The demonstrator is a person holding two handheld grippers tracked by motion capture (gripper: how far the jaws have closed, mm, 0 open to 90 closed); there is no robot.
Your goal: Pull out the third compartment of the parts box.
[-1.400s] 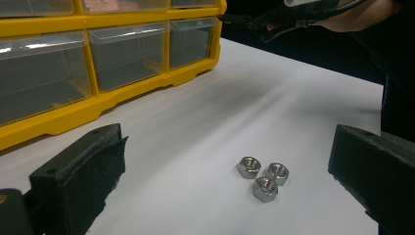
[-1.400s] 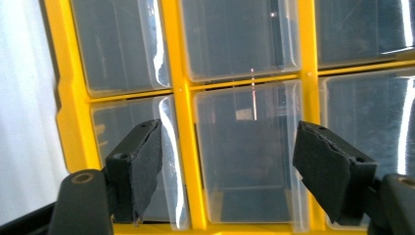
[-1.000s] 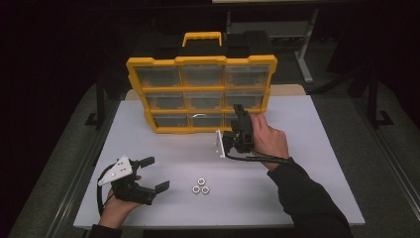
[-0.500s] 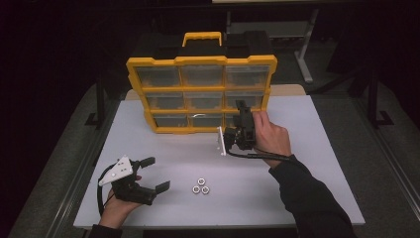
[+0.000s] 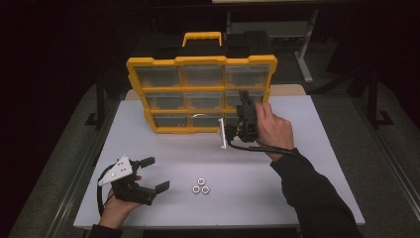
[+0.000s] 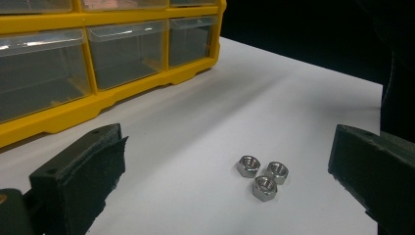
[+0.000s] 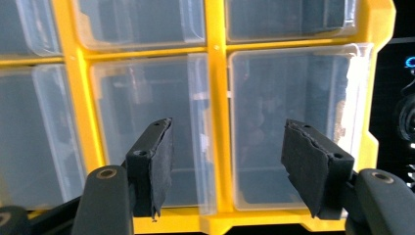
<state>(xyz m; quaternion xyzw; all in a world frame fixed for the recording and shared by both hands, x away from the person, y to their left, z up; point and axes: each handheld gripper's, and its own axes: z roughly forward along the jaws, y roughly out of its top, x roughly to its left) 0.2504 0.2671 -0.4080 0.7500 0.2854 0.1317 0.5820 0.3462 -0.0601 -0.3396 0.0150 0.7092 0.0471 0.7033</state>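
A yellow drawer organizer (image 5: 200,94) stands upright at the back of the white table (image 5: 307,163), its clear drawers too dim to show any contents. The right gripper (image 5: 243,121) is raised to the bottom-right drawer (image 7: 288,127); its jaws, just closing, remain apart, pinching nothing, with the fingertips hidden behind its body in the high view. The left gripper (image 5: 156,173) rests spread near three steel nuts (image 6: 263,174) clustered on the table.
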